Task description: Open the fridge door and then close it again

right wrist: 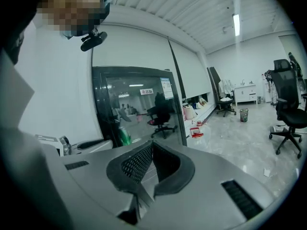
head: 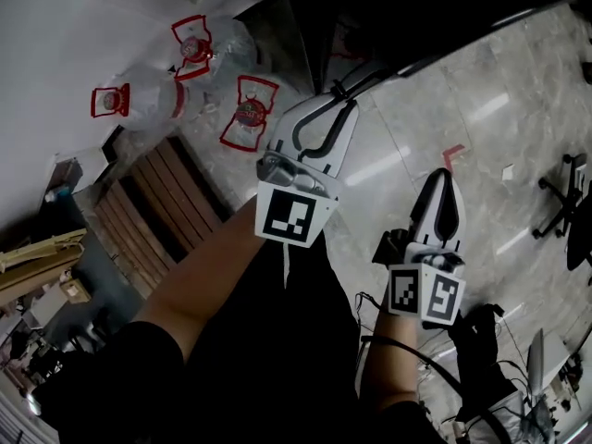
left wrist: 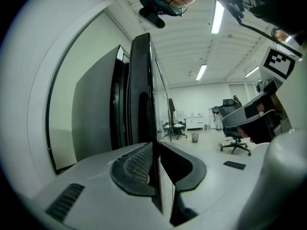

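Polished marble floor (head: 481, 91) runs through an open office, with a swivel chair (right wrist: 288, 99) out on the far right and big water bottles (head: 199, 49) down by the wall on the left.

Start at the left tool (left wrist: 153, 145). Its jaws are drawn nearly together on a thin black upright slab, which I take to be the free edge of the fridge door (left wrist: 140, 80). That edge passes straight between the pads and climbs well above them, so the door's long axis is vertical and in line with the jaw gap. The grey flank of the fridge cabinet (left wrist: 96, 114) lies just to the left of it. From this edge-on angle I can't say for sure whether the door is sealed shut or a little ajar.

The right tool (right wrist: 152, 145) is closed on nothing, its pads meeting at the tips. It hangs to the right of the left tool and a bit nearer the person. From there the fridge's glass front stands ahead and to the left, apart from it, reflecting the room.

So the left hand is the one on the door. Whichever way the door has to go, the pull or push would be sideways across that upright edge, swinging about the hinge side and not along the edge.
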Motion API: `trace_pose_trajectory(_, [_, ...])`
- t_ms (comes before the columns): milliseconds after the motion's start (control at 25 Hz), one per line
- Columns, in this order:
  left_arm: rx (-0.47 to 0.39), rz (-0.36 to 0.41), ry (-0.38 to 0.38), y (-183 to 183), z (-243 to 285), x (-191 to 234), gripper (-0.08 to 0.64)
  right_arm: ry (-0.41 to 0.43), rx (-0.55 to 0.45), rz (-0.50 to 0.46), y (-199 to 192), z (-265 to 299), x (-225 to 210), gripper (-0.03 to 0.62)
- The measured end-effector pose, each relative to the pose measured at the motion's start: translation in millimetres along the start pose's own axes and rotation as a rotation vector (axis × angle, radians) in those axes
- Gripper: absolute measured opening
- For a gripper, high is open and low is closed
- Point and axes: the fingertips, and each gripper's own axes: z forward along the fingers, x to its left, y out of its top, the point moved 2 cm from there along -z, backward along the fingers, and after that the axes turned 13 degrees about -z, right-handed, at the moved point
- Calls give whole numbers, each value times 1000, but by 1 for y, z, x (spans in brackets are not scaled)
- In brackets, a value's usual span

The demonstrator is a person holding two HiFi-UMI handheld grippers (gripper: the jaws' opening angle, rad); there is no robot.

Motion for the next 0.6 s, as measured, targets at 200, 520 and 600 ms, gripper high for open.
trace_pose_trajectory(200, [-1, 24, -11, 3, 8, 32, 57, 14, 5, -6, 5, 19, 13, 15])
trace_pose_trajectory(520, [13, 28, -49, 2, 10, 39, 61, 5, 12, -5, 8, 35, 22, 15])
trace_pose_trajectory(600, [5, 28, -51, 3, 10, 39, 61, 1, 8, -8, 10, 34, 23, 15])
